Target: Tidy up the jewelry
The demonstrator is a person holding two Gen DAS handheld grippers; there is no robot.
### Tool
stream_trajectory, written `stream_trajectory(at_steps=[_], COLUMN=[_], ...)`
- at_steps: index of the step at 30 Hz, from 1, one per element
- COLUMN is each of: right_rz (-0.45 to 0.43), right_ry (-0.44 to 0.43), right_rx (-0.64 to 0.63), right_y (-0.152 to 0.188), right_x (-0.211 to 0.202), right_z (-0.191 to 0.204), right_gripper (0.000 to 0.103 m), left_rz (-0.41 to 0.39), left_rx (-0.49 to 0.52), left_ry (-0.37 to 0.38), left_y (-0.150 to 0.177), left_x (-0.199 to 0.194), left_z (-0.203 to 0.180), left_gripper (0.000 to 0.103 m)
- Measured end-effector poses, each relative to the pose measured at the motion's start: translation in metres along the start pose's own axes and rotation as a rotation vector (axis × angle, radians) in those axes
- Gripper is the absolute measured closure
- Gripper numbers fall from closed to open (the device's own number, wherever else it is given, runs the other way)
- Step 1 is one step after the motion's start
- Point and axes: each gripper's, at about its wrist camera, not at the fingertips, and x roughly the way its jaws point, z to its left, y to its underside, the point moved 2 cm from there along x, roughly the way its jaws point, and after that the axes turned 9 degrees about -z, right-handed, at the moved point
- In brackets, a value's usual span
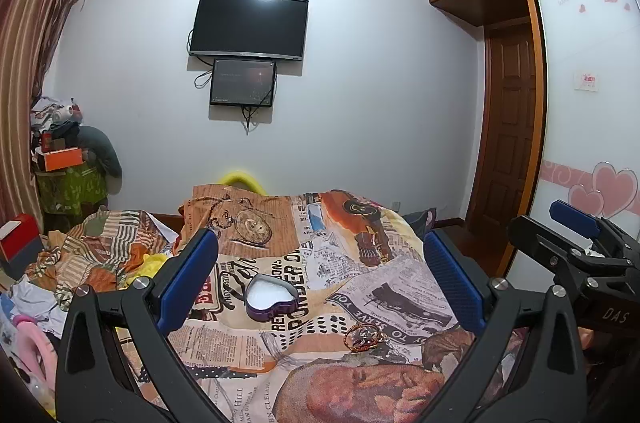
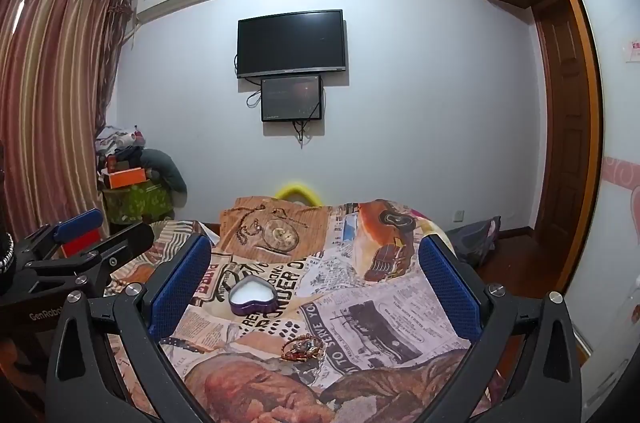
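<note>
Your left gripper (image 1: 320, 275) and right gripper (image 2: 316, 279) both gape wide, holding nothing; the jewelry (image 2: 303, 346) lies just nearside of the heart box (image 2: 253, 297), centred before your right gripper

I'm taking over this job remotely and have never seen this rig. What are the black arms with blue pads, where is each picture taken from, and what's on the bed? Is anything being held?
There is no robot here: a person holds a two-finger clamp in each hand. Each picture comes from a camera on one clamp, looking forward between its blue-padded fingers.

The first is the left wrist view: the left gripper is open, and the other clamp shows at the right edge. The second is the right wrist view: the right gripper is also open.

On the newspaper-print bedspread sits an open purple heart-shaped box with a white inside. Nearer the cameras lies a small pile of gold-toned jewelry, apart from the box.

Neither gripper holds anything.
</note>
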Motion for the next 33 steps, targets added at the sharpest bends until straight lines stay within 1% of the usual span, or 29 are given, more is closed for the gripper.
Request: stream_trajectory(at_steps=[1, 10, 33], right_rz=[0.005, 0.01, 0.015], right_ry=[-0.002, -0.003, -0.004], right_rx=[0.004, 0.013, 0.018], right_y=[0.006, 0.0087, 0.0061], right_x=[0.0066, 0.0073, 0.0075], right_z=[-0.0022, -0.0013, -0.0023], right_gripper=[0.0, 0.0, 0.0], left_rz=[0.002, 0.011, 0.019], left_rx=[-0.002, -0.003, -0.003], left_ry=[0.001, 0.0, 0.0], left_y=[0.0007, 0.0028, 0.0022], left_x=[0.0003, 0.0023, 0.0052], left_z=[0.0, -0.0011, -0.0026], left_gripper=[0.0, 0.0, 0.0])
